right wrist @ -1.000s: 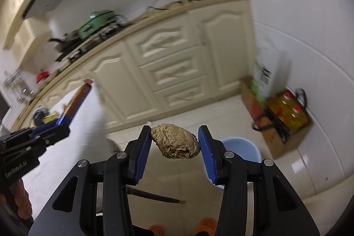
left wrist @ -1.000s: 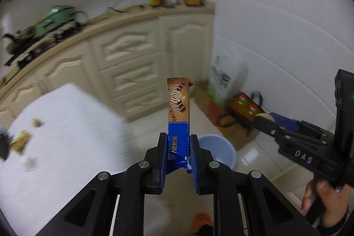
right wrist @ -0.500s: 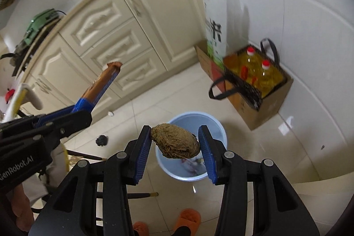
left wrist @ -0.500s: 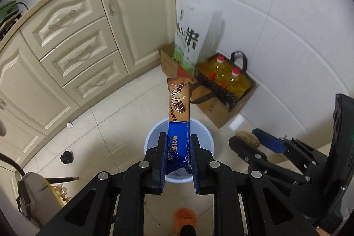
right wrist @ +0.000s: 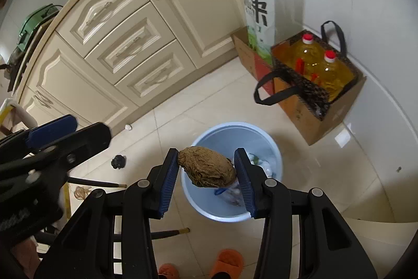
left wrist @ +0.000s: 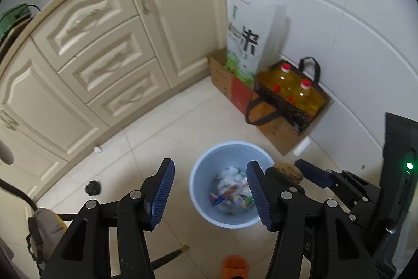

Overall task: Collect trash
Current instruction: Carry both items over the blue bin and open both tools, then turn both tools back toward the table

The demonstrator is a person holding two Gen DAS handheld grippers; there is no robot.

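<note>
A light blue bin (left wrist: 198,190) stands on the tiled floor with several wrappers and tissues (left wrist: 231,190) inside. My left gripper (left wrist: 209,194) is open and empty above it. My right gripper (right wrist: 207,170) is shut on a brown fibrous lump (right wrist: 206,166) and holds it over the bin (right wrist: 271,148). In the left wrist view the right gripper (left wrist: 287,170) shows at the bin's right rim with the lump (left wrist: 287,169) between its fingers. In the right wrist view the left gripper's blue pad (right wrist: 51,131) shows at the left.
Cream cabinets (left wrist: 104,56) stand behind the bin. A cardboard box with oil bottles (left wrist: 290,96) and a rice bag (left wrist: 244,43) sit by the tiled wall. A small black object (left wrist: 92,187), a stick (right wrist: 96,183) and orange slippers (right wrist: 226,263) lie on the floor.
My left gripper opened and the blue and brown snack wrapper left it; a wrapper now lies in the bin. Both grippers moved closer over the bin. The right gripper still holds the lump.
</note>
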